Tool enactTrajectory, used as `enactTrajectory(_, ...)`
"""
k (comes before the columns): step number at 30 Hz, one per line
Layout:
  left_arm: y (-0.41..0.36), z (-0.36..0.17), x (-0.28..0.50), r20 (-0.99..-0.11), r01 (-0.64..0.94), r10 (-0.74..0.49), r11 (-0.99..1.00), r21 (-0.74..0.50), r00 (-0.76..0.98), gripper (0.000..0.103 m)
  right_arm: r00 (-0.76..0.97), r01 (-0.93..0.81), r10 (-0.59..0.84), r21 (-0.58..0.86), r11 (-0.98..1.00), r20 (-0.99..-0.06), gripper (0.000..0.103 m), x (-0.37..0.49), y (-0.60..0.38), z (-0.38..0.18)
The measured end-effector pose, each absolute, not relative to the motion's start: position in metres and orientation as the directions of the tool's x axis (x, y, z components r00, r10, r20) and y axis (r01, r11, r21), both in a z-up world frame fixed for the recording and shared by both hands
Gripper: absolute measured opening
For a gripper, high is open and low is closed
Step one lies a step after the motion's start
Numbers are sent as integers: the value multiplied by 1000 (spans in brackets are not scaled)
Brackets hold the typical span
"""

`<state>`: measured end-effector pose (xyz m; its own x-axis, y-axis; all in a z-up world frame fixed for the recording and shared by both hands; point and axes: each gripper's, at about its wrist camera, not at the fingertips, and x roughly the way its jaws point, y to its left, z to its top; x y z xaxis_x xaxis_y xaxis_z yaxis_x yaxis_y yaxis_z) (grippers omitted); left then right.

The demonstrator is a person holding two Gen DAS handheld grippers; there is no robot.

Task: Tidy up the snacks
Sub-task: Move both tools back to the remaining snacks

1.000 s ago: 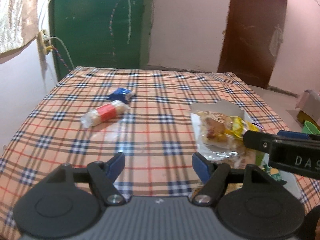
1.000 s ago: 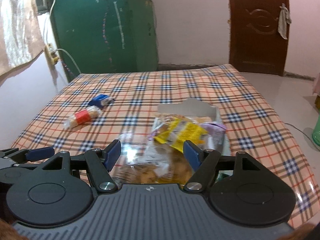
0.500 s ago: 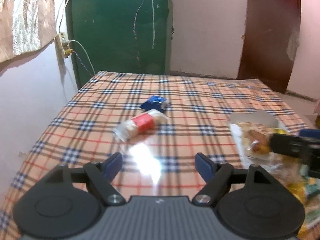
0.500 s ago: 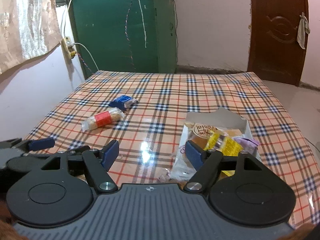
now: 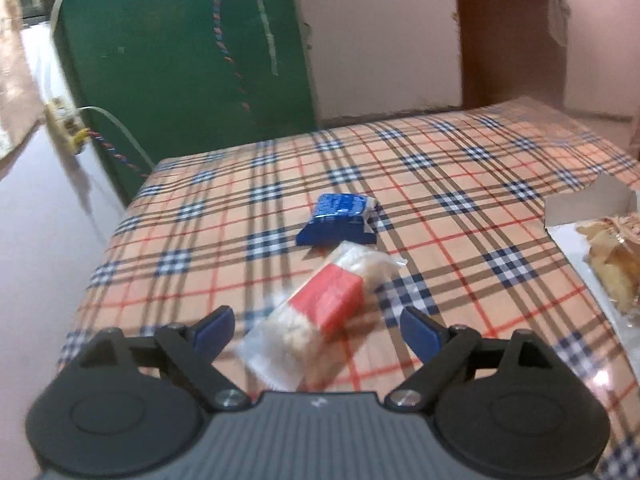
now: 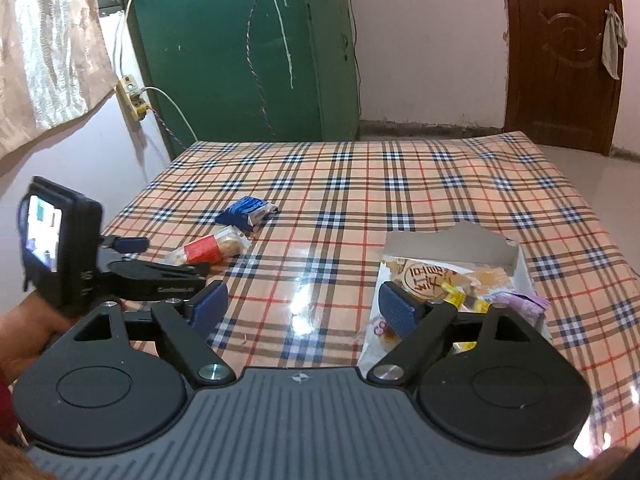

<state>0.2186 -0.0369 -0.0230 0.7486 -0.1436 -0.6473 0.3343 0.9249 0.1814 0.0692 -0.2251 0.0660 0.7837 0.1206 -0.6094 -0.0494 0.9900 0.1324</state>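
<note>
Left wrist view: left gripper (image 5: 316, 330) empty, jaws opening around red-banded snack packet (image 5: 320, 312) lying on desk (image 5: 460, 220), blue packet (image 5: 338, 220) touching beyond. Risk: slippery wrapper squirting out, or nudging blue packet. Right gripper (image 6: 304, 306) opening, empty.

A table covered in plaid cloth (image 6: 400, 184) holds a blue packet (image 6: 248, 214), a red-labelled clear snack pack (image 6: 208, 248), and a white box of snacks (image 6: 452, 256).
</note>
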Motion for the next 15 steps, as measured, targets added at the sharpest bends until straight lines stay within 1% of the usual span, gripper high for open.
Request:
enactTrajectory(4,-46,-37,240,-660,354,-136,912,208,739,88,777,-51,129,142,988,-616,103,90,-223,64)
enactTrajectory(5,-48,-40,245,-665,352,-133,913,206,735,84,776,-51,130,143,988,-617,103,96,-222,64)
enactTrajectory(6,-49,-43,249,-672,355,-137,914,197,728,77,775,-52,131,145,988,-618,103,102,-221,64)
enactTrajectory(7,-48,-45,251,-673,358,-152,917,177,723,75,774,-51,133,149,988,-620,103,107,-221,63)
enactTrajectory(8,-47,-46,253,-669,350,-163,924,155,726,69,771,-49,137,157,986,-622,103,113,-220,63)
enactTrajectory(9,-45,-46,253,-665,343,-169,929,138,727,58,768,-48,142,165,985,-624,103,119,-218,62)
enactTrajectory(10,-44,-46,253,-662,338,-176,933,124,728,50,763,-48,147,172,984,-629,103,126,-216,61)
enactTrajectory(11,-42,-46,253,-662,337,-186,935,107,726,35,757,-49,152,178,983,-635,103,133,-214,59)
enactTrajectory(15,-26,-46,244,-663,275,-159,959,73,732,34,736,-60,174,193,979,-655,103,161,-199,54)
